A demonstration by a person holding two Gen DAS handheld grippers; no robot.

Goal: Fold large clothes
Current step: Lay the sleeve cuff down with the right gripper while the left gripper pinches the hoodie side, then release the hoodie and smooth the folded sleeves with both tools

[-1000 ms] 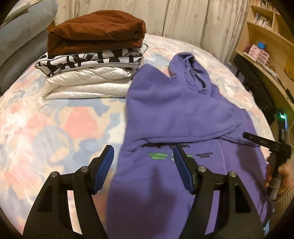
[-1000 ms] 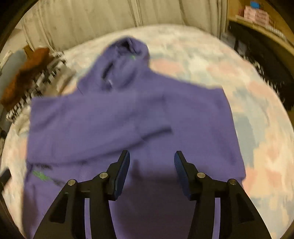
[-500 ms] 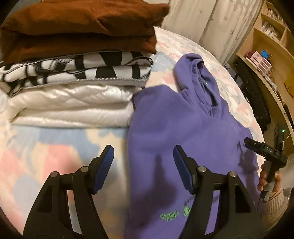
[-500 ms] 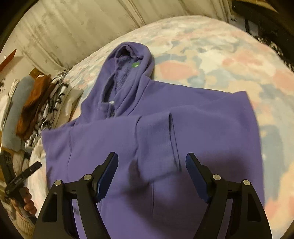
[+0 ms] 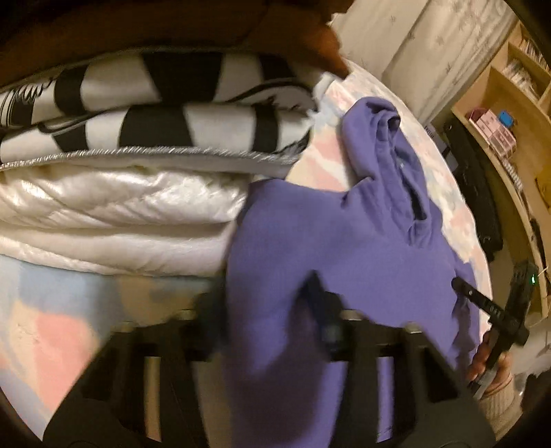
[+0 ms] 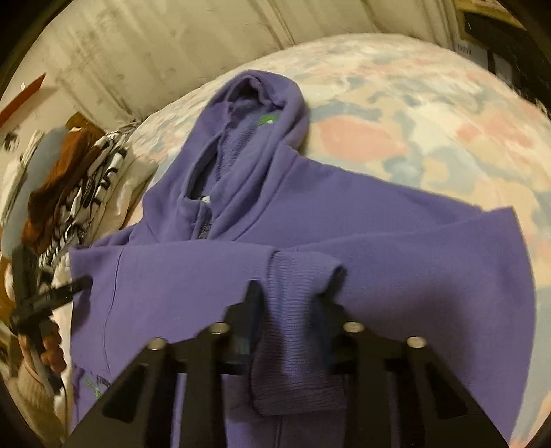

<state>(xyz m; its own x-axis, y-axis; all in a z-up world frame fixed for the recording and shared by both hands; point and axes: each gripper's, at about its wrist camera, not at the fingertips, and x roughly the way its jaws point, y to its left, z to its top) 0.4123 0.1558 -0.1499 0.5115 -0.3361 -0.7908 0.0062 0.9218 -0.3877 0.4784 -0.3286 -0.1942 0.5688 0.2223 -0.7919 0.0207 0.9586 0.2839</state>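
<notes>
Dim, warm yellowish indoor light in both wrist views. Strong fisheye bending and black vignette at the rims. Motion blur smears the left gripper (image 5: 265, 303) fingers and the cloth between the jaws; the right gripper (image 6: 292, 303) shows milder blur, dark shadow beneath its jaws.

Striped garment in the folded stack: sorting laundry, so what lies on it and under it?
A brown garment lies on the striped garment; a white quilted jacket sits under it. Anything beneath the jacket is hidden.
</notes>
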